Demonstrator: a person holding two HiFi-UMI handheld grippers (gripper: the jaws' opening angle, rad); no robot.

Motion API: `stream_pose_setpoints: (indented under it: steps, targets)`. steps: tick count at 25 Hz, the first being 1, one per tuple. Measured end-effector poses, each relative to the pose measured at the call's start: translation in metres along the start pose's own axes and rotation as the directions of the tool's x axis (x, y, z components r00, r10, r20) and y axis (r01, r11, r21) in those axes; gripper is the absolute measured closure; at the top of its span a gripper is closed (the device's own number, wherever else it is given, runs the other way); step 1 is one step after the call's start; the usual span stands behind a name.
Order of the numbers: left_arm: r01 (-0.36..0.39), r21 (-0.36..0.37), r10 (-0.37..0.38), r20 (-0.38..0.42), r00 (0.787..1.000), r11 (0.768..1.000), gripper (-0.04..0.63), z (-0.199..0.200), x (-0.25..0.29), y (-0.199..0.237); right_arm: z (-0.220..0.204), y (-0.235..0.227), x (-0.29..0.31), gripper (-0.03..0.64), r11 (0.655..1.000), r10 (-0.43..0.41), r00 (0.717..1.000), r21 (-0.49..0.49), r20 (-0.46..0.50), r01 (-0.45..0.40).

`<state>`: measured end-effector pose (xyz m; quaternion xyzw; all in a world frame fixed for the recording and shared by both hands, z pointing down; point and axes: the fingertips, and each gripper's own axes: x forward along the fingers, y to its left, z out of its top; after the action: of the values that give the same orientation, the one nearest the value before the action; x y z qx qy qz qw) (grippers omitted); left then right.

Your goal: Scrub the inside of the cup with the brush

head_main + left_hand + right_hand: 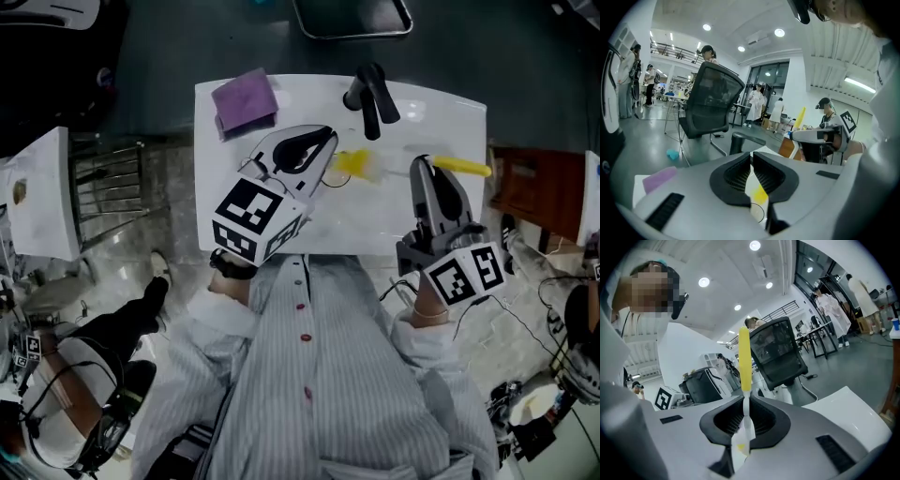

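Note:
A brush lies across the white table (441,103), its yellow handle (464,167) pointing right and its yellow head (354,164) to the left. My right gripper (422,165) is shut on the brush's thin white neck. In the right gripper view the handle (745,357) stands up out of the closed jaws (745,405). My left gripper (328,142) is just left of the brush head, jaws together. In the left gripper view (752,161) the yellow head (760,194) and a thin dark ring show below the tips. I cannot make out a cup clearly.
A purple cloth (246,101) lies at the table's far left corner. A black tap-like fixture (370,94) stands at the far edge, with an office chair (352,19) behind it. A metal rack (108,183) is left of the table, a wooden cabinet (530,183) right.

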<state>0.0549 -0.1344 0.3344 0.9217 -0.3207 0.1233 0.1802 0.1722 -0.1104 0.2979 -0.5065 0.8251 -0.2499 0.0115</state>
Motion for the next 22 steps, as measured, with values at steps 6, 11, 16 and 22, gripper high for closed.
stream_pose_setpoints:
  steps: [6, 11, 16, 22]
  targets:
    - [0.007, -0.002, -0.007, -0.076, 0.997, 1.0, 0.584, -0.012, -0.015, 0.009, 0.013, 0.011, 0.004, 0.561, 0.999, -0.038, 0.999, 0.016, 0.003, 0.038]
    - [0.017, -0.006, -0.018, -0.147, 0.989, 1.0, 0.57, -0.037, -0.003, 0.007, 0.014, -0.001, 0.002, 0.56, 0.997, -0.066, 0.998, 0.026, -0.001, 0.066]
    - [0.059, -0.008, -0.059, -0.225, 0.973, 0.998, 0.51, -0.073, 0.005, 0.003, 0.006, -0.009, 0.005, 0.56, 0.996, -0.088, 0.996, 0.032, -0.002, 0.088]
    - [0.139, 0.032, -0.121, -0.318, 0.94, 0.99, 0.419, -0.111, 0.011, -0.012, -0.002, -0.016, 0.003, 0.56, 0.993, -0.111, 0.994, 0.035, -0.002, 0.111]
